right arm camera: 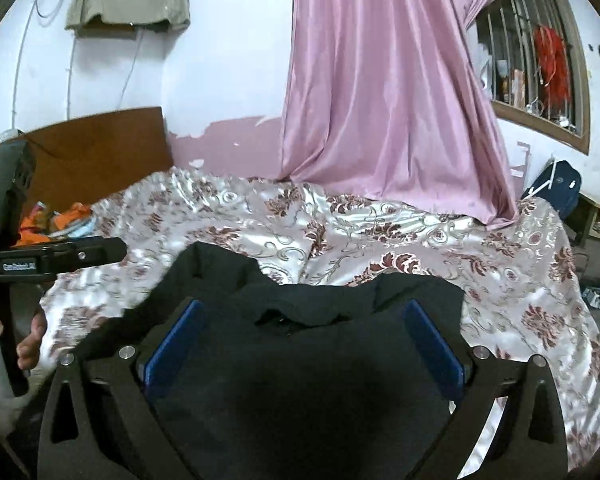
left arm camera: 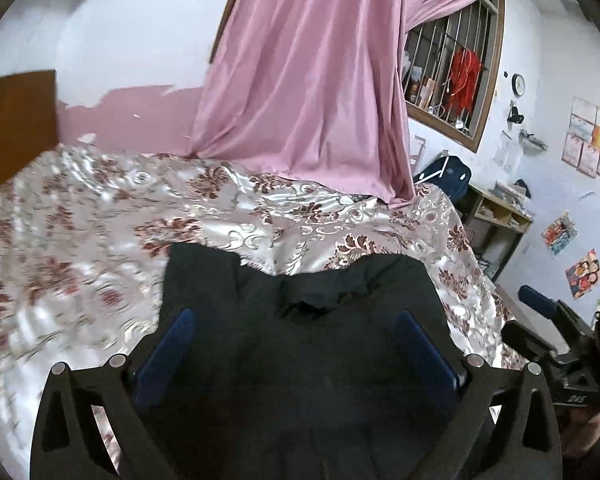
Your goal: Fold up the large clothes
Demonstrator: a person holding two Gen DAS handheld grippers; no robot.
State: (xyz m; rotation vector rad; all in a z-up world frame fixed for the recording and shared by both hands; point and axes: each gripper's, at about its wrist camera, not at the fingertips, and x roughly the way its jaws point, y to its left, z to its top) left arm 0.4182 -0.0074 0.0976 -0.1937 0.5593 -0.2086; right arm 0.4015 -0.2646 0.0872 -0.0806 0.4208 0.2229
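A black garment (left arm camera: pixel 300 380) lies spread on the floral satin bedcover (left arm camera: pixel 80 240), with a rumpled neck opening at its far edge. In the left wrist view my left gripper (left arm camera: pixel 296 320) hovers over it, blue pads (left arm camera: pixel 168 352) wide apart, open, nothing pressed between them. The right wrist view shows the same garment (right arm camera: pixel 300 392) under my right gripper (right arm camera: pixel 304 308), also open with its blue pads (right arm camera: pixel 432 344) spread wide. The garment's near part is hidden beneath both gripper frames.
A pink curtain (left arm camera: pixel 312 80) hangs down onto the bed's far side. A wooden headboard (right arm camera: pixel 100 148) stands at the left, with orange items (right arm camera: pixel 60 220) beside it. A person's hand (right arm camera: pixel 30 344) holds the left gripper's handle. Shelves (left arm camera: pixel 496 220) and a blue bag (left arm camera: pixel 444 176) stand right of the bed.
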